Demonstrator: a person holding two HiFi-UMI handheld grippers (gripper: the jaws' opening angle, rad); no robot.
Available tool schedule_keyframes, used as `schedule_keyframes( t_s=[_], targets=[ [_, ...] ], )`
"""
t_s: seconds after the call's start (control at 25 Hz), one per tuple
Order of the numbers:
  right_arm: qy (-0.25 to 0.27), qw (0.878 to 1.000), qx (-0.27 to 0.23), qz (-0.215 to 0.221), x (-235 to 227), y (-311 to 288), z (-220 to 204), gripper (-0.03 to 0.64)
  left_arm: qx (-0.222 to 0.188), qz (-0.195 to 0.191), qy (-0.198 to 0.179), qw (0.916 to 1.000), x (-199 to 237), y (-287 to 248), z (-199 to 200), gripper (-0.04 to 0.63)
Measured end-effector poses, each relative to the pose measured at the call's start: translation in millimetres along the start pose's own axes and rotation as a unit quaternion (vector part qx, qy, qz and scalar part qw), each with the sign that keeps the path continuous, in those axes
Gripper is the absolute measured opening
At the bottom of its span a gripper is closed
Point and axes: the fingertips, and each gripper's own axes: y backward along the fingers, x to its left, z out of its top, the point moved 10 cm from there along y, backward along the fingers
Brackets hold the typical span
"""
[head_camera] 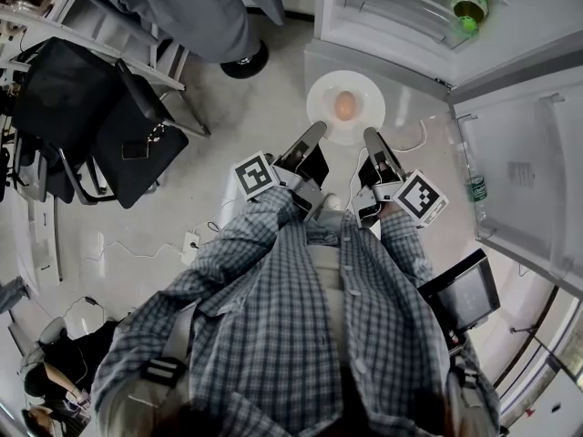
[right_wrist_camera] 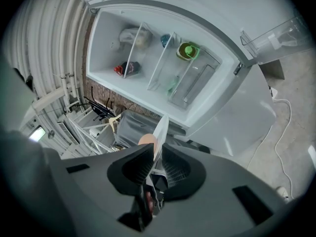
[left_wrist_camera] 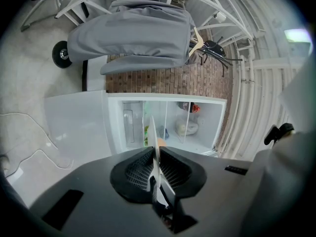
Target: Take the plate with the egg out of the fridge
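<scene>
A white plate [head_camera: 321, 107] carrying a brown egg [head_camera: 344, 106] is held level in front of the person, outside the open fridge [head_camera: 401, 16]. My left gripper [head_camera: 314, 136] is shut on the plate's near-left rim and my right gripper [head_camera: 372, 138] is shut on its near-right rim. In the left gripper view the plate [left_wrist_camera: 153, 137] shows edge-on between the jaws, with a sliver of the egg [left_wrist_camera: 162, 142] beside it. In the right gripper view the plate [right_wrist_camera: 161, 130] is also edge-on between the jaws, the egg [right_wrist_camera: 148, 141] to its left.
The fridge door [head_camera: 524, 167] stands open at the right, with a bottle [head_camera: 475, 194] in its shelf. A green bottle [head_camera: 468, 3] lies inside the fridge. A black office chair [head_camera: 100, 126] and a covered rack [head_camera: 191, 7] stand to the left. Cables [head_camera: 146, 244] run over the floor.
</scene>
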Motion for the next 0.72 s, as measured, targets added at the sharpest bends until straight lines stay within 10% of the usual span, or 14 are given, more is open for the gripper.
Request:
schedule_keyframes(
  t_s=[0.72],
  targets=[
    [0.003, 1.0, 0.008, 0.004, -3.7, -3.8, 8.2, 0.058, -0.011, -0.002, -0.006, 0.9999, -1.5, -7.4, -1.2, 0.046]
  ],
)
